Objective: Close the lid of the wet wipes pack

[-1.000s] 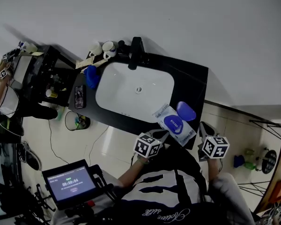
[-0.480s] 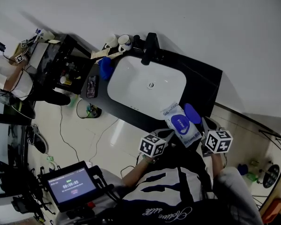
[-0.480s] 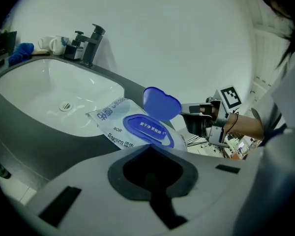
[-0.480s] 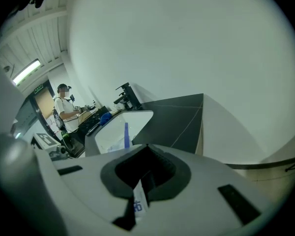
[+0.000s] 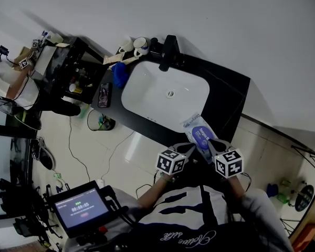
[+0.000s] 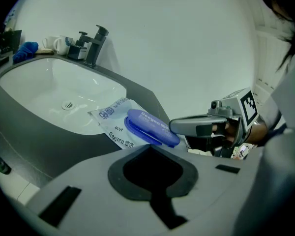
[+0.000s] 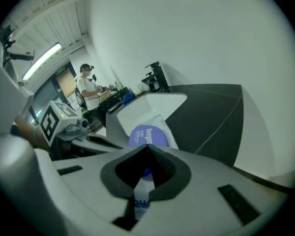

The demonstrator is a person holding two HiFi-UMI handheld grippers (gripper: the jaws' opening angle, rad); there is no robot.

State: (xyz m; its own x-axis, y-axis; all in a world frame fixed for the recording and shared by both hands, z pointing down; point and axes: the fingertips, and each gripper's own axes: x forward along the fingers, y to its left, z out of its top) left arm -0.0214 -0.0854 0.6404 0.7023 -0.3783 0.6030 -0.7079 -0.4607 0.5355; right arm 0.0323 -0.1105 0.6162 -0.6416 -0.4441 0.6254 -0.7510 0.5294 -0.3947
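**Both grippers at the wet wipes pack, lid pressed down**

Everything is placed against the white sink basin (image 5: 147, 96), which is set in a dark counter (image 5: 232, 96). On the counter to the basin's left lie a phone (image 5: 104, 94) and, nearer the basin's edge, a blue cloth (image 5: 119, 73). Two mugs (image 5: 139, 45) stand at the basin's back left corner. A black faucet (image 5: 168, 51) stands behind the basin at its rear rim.

The wet wipes pack (image 5: 195, 127) lies at the basin's front right corner, half on the rim and half on the counter. Its blue lid (image 6: 150, 127) is folded down over its blue base, with a thin seam showing between the two.

The left gripper (image 5: 190, 147) sits just beside the pack's near left edge. Its jaws are pressed together with nothing between them, and whether they touch the pack cannot be told. The right gripper (image 5: 210, 143) comes in from the pack's right. Its jaws are pressed together too, and their tip rests on top of the lid's near end.
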